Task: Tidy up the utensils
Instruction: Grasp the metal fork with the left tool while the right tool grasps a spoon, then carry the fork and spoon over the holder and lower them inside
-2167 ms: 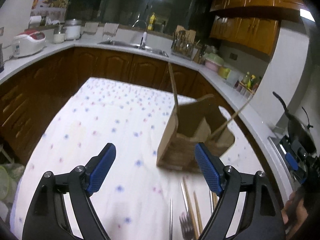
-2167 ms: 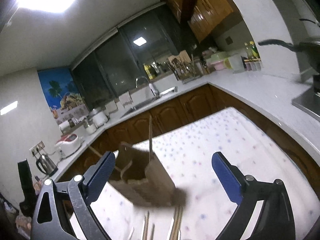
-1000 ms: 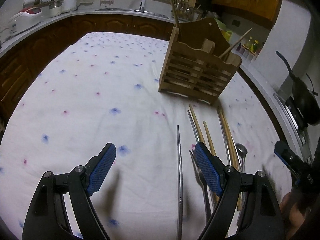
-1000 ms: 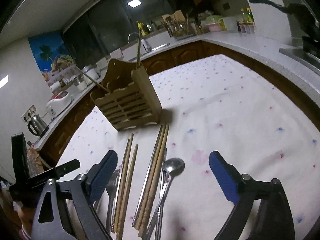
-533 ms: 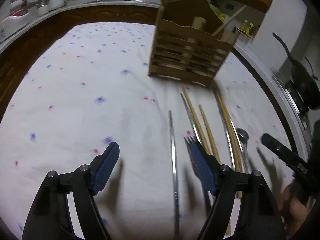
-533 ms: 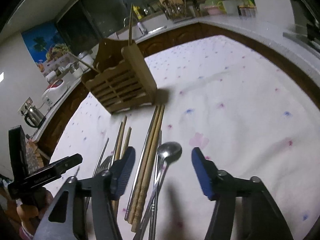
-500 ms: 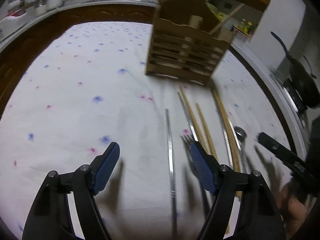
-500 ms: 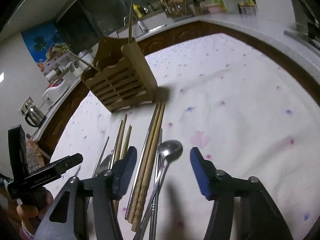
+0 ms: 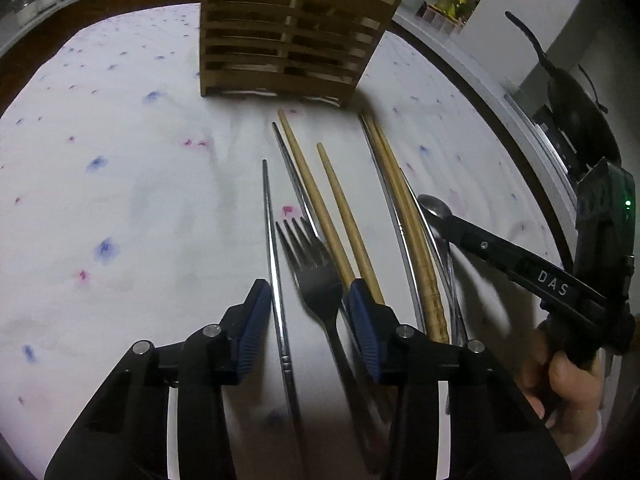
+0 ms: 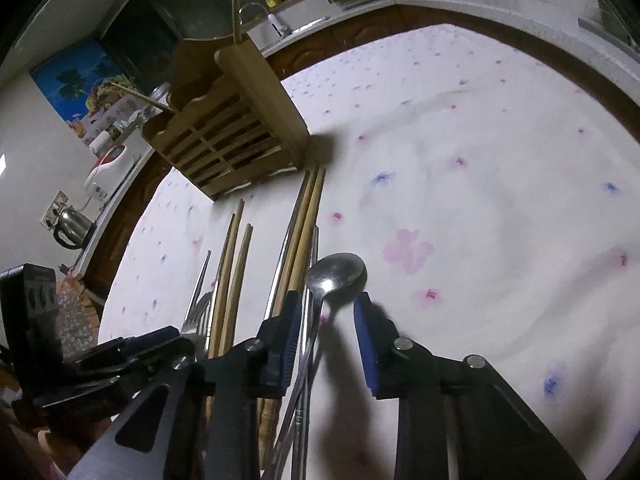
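Slatted holder is plain matt wood. In front of it: shiny metal fork and spoon, matt wooden chopsticks, all on soft white floral cloth. Gripper pads look ribbed blue rubbery plastic.

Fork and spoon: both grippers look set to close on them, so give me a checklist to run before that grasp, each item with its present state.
1. Left gripper open, fork between its fingers: ok.
2. Only the fork in that gap: not ok, a metal chopstick lies inside too.
3. Right gripper open over the spoon: ok.
4. Spoon handle free of other utensils: cannot tell.
5. Holder upright: ok.
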Motion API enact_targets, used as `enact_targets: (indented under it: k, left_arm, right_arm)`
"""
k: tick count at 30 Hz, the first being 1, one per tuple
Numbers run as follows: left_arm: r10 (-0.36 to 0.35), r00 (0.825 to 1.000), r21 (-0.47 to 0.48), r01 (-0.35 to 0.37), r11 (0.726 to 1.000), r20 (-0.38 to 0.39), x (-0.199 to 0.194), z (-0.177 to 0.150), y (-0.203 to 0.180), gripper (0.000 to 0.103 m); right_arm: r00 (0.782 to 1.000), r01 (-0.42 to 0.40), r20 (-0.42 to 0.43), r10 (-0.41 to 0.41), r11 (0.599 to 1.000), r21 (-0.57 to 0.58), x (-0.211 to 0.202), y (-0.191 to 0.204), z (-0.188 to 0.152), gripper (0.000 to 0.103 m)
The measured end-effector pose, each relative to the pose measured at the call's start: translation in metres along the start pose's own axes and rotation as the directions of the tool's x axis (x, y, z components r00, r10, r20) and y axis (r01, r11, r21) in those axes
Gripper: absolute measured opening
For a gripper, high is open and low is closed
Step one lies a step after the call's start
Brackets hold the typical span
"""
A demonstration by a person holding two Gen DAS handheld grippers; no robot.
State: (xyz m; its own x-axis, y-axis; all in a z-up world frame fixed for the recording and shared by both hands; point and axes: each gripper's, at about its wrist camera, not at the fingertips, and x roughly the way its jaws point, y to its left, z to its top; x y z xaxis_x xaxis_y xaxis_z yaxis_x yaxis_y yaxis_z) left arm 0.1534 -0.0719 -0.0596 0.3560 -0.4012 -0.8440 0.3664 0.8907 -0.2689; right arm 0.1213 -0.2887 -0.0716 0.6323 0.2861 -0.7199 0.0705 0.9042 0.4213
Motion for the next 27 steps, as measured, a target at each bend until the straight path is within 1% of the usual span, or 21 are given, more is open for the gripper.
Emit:
enact_targets:
  k: [2, 4, 7, 10, 13, 19, 22, 27]
  left_arm:
    - [0.009, 1.0, 0.013, -0.009, 1.0, -0.001, 0.003, 0.004, -0.001, 0.035]
    - [0.0, 1.0, 0.01, 0.0, 1.0, 0.003, 0.004, 0.007, 0.0, 0.034]
    - [-0.011, 1.0, 0.007, 0.011, 1.0, 0.006, 0.006, 0.009, 0.004, 0.03]
    - [-0.022, 1.0, 0.005, 0.022, 1.0, 0.011, 0.003, 0.008, 0.007, 0.029]
    - [-0.032, 0.999, -0.002, 0.032, 0.999, 0.02, -0.002, 0.009, 0.011, 0.025]
    - [-0.036, 0.998, -0.023, 0.037, 0.999, 0.044, -0.014, 0.008, 0.02, 0.024]
    - [-0.055, 0.996, -0.043, 0.058, 0.997, 0.072, -0.025, 0.007, 0.024, 0.024]
    - [-0.05, 0.988, -0.037, 0.056, 0.998, 0.145, -0.053, 0.01, 0.024, 0.023]
  right_arm:
    - [1.0, -0.006, 0.002, 0.006, 1.0, 0.0, 0.003, 0.0, 0.001, 0.024]
    - [1.0, -0.006, 0.003, 0.006, 1.0, -0.006, 0.004, 0.0, 0.002, 0.023]
    - [1.0, -0.012, 0.007, 0.012, 1.0, -0.006, 0.006, -0.001, 0.003, 0.018]
    - [1.0, -0.025, -0.004, 0.025, 1.0, -0.006, 0.005, 0.0, 0.002, 0.005]
    - [1.0, -0.03, -0.001, 0.03, 0.999, -0.015, 0.004, 0.002, 0.001, 0.004]
    - [0.998, -0.051, 0.028, 0.052, 0.999, -0.01, -0.008, 0.003, 0.002, 0.002]
    - [0.997, -0.063, 0.053, 0.063, 0.998, -0.012, -0.018, 0.004, 0.005, 0.002]
    - [0.992, -0.079, 0.094, 0.08, 0.997, -0.013, -0.033, 0.01, 0.01, 0.002]
